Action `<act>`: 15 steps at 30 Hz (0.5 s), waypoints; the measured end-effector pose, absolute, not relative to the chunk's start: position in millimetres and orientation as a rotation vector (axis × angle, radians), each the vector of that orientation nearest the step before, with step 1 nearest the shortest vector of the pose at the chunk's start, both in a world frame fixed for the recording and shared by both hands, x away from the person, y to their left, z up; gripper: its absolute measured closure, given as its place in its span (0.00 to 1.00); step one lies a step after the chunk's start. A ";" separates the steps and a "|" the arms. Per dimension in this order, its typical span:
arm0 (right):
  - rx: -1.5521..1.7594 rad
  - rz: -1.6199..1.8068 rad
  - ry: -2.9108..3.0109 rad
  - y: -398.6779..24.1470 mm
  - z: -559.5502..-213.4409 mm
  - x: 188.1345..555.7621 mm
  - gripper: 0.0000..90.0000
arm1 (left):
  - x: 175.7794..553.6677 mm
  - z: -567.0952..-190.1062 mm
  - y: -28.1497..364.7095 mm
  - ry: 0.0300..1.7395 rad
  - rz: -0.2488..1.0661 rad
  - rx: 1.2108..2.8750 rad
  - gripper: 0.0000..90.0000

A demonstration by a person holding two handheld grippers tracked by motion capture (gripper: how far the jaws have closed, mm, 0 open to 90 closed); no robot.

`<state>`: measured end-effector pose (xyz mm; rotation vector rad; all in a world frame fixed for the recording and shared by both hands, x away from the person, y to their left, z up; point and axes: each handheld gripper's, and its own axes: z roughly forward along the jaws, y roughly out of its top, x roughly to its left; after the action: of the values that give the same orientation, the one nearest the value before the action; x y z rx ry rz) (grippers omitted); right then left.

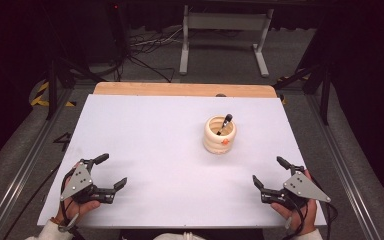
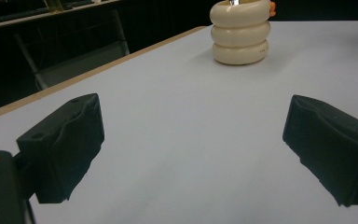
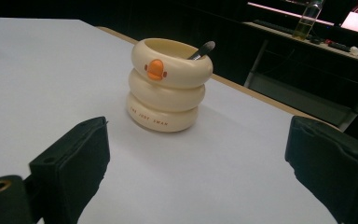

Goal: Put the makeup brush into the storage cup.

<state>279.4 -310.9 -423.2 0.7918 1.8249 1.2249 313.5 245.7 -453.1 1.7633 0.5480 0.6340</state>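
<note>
A cream ringed holder point(image 1: 219, 135) with an orange duck bill stands right of the table's middle, upright. It shows again as the holder point(image 2: 240, 32) and, closer, the holder point(image 3: 168, 86). A dark brush point(image 1: 224, 124) leans inside it, its tip point(image 3: 203, 49) poking over the rim. My left gripper point(image 1: 111, 172) rests near the front left corner, open and holding nothing, jaws wide apart. My right gripper point(image 1: 270, 172) rests near the front right corner, also open and holding nothing. Both point toward the holder from a distance.
The white table top point(image 1: 155, 140) has a wooden strip point(image 1: 180, 89) along its far edge. Beyond it stand a metal frame point(image 1: 225, 35) and cables on the floor. A bottle point(image 3: 307, 18) sits on a distant bench.
</note>
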 end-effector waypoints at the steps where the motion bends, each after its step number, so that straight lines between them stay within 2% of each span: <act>1: 0.793 1.224 1.826 -311.0 -423.3 279.5 0.08 | 313.5 -453.0 245.6 0.548 0.635 1.763 0.07; 15: 0.802 1.220 1.819 -313.3 -423.7 279.7 0.08 | 317.5 -452.7 243.6 0.555 0.637 1.759 0.07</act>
<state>279.7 -313.3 -423.7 0.8017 1.8189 1.2205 317.5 243.6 -452.7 1.7592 0.5551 0.6366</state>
